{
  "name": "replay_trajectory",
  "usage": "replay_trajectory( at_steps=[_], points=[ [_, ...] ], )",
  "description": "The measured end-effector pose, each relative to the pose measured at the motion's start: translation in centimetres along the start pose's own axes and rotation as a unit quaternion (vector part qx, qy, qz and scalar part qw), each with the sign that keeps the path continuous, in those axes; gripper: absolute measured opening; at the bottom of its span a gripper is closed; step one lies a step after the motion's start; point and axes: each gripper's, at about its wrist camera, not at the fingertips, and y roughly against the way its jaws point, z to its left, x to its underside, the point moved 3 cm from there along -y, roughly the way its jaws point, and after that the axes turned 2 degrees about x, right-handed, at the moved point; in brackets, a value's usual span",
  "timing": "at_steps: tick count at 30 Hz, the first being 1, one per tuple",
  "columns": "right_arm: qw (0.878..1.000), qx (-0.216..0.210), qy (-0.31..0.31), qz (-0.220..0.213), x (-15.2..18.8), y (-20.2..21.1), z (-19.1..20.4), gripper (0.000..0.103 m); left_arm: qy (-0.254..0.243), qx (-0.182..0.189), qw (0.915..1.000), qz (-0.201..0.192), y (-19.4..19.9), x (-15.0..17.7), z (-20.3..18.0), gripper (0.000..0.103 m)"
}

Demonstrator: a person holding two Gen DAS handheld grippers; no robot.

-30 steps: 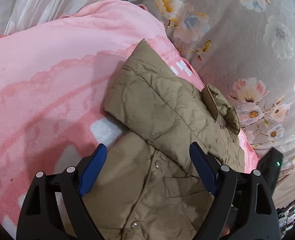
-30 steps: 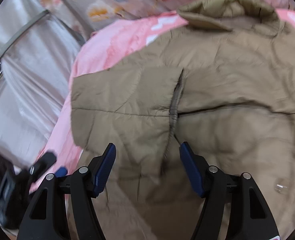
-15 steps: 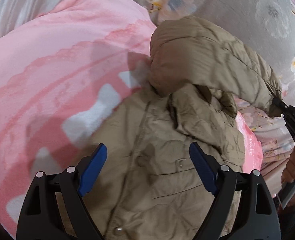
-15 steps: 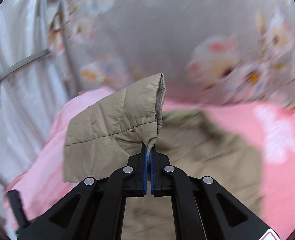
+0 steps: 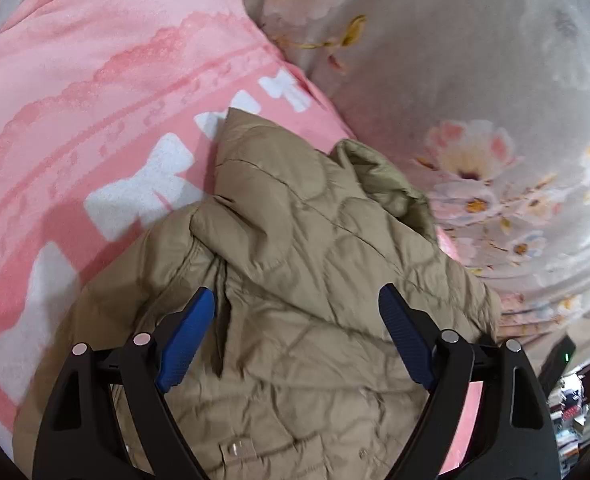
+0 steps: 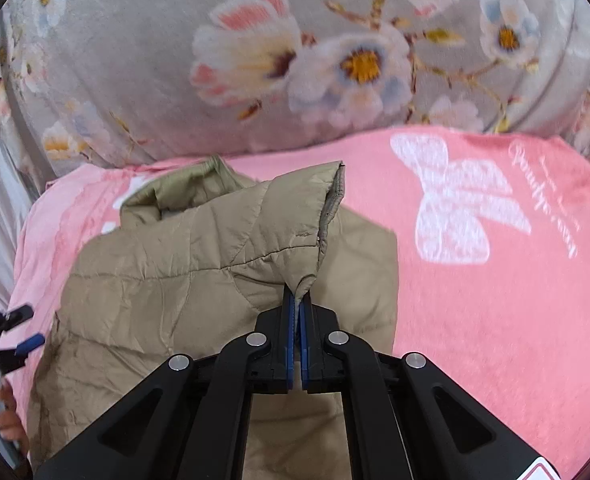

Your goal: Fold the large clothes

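- The right gripper [image 6: 296, 312] has its jaws pinched together on the cuff end of a sleeve [image 6: 279, 216] of the khaki quilted jacket [image 6: 143, 292], the sleeve lifted and draped over the jacket body.
- The left gripper [image 5: 295, 336] has its jaws spread wide and holds nothing; it hovers over the jacket's front, near the snap placket [image 5: 235, 446].
- The jacket lies on a pink blanket [image 6: 495, 300] with white bow prints, its collar [image 5: 383, 176] toward the grey floral bedding [image 6: 295, 48] behind.
- The step in hand looks like folding the sleeve across the chest. To do it well, carry the cuff low and flat across the body and let go only once it lies flat (padded fabric tends to spring back).
- The free left gripper could press the shoulder seam [image 5: 231, 208] down so the fold line stays crisp.
- Open room: the blanket is bare on the right gripper's side, well apart from the jacket's edge, so there is ample travel there.
- Edges to mind: the floral bedding rises just behind the collar, and the blanket's edge falls away near the jacket in the left wrist view.
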Motion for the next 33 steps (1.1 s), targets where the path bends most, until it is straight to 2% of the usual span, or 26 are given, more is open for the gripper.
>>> replay_trajectory(
  at_steps=[5,9,13,16,21,24,26,33],
  points=[
    [0.999,-0.021,-0.016,0.03,4.1,-1.1,-0.8,0.002,-0.009,-0.058,0.9982,-0.009,-2.9,-1.2,0.9,0.082],
    [0.997,-0.04,-0.036,0.055,6.8,-1.7,-1.8,0.002,-0.036,-0.119,0.9919,-0.028,-4.1,-1.8,1.6,0.082],
    [0.996,-0.044,-0.044,0.065,8.3,-2.7,-2.4,0.002,-0.054,-0.142,0.9882,-0.022,-5.6,-1.4,2.8,0.083],
    [0.996,-0.036,-0.043,0.062,8.7,-3.3,-2.3,0.002,-0.08,-0.157,0.9837,-0.033,-6.0,-0.6,2.8,0.083],
    [1.0,0.006,-0.009,0.028,7.6,-2.8,-1.3,0.002,-0.115,-0.186,0.9745,-0.048,-6.2,0.3,2.4,0.083],
    [0.999,0.004,-0.018,0.044,7.4,-3.9,-1.7,0.002,-0.127,-0.198,0.9707,-0.049,-6.4,0.5,2.2,0.083],
    [0.998,0.007,-0.015,0.055,8.1,-5.2,-1.8,0.002,-0.142,-0.214,0.9653,-0.049,-6.8,0.7,1.9,0.084],
    [0.999,0.016,-0.008,0.048,8.7,-5.9,-1.6,0.001,-0.162,-0.243,0.9552,-0.047,-7.5,0.9,1.6,0.086]
  ],
)
